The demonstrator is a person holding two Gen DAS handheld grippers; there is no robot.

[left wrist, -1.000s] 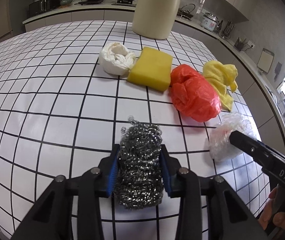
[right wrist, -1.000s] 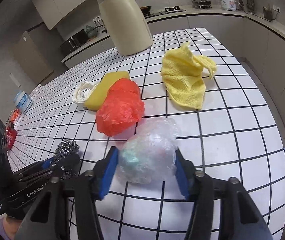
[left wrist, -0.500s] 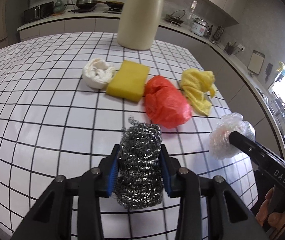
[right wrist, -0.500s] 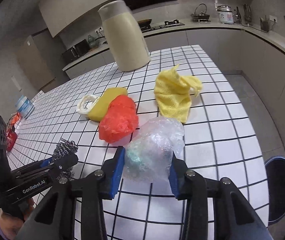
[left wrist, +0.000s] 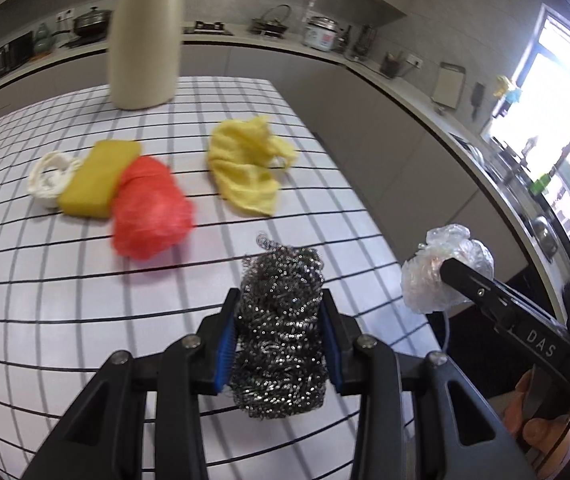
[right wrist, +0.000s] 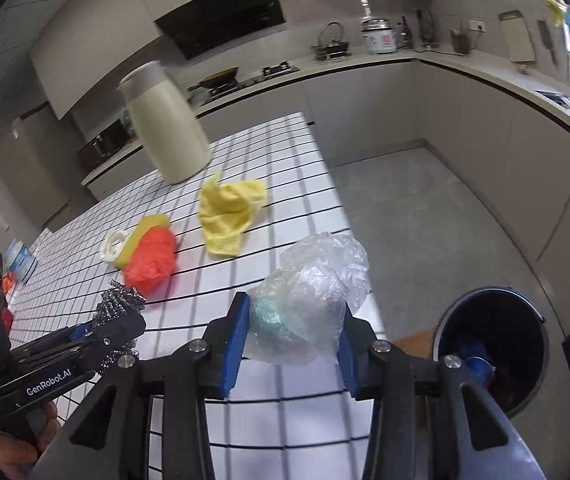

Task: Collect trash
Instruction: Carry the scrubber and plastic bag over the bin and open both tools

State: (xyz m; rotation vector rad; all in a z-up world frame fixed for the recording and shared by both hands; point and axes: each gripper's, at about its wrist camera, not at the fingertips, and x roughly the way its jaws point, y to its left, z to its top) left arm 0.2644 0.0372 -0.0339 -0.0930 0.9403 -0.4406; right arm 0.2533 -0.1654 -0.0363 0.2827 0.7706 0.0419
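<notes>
Floor-standing bin (right wrist: 493,344) appears only from right wrist.

On the black finger of your right gripper (left wrist: 497,300), as your left wrist camera sees it, you can read the white letters "DAS". On the side of your left gripper (right wrist: 101,332), seen from your right wrist camera, you can read "GenRobot.AI" in white; beneath it, nearer your hand, sit two lines of smaller white print, too small for you to make out. The rice cooker (right wrist: 380,37) carries a label you cannot read.
</notes>
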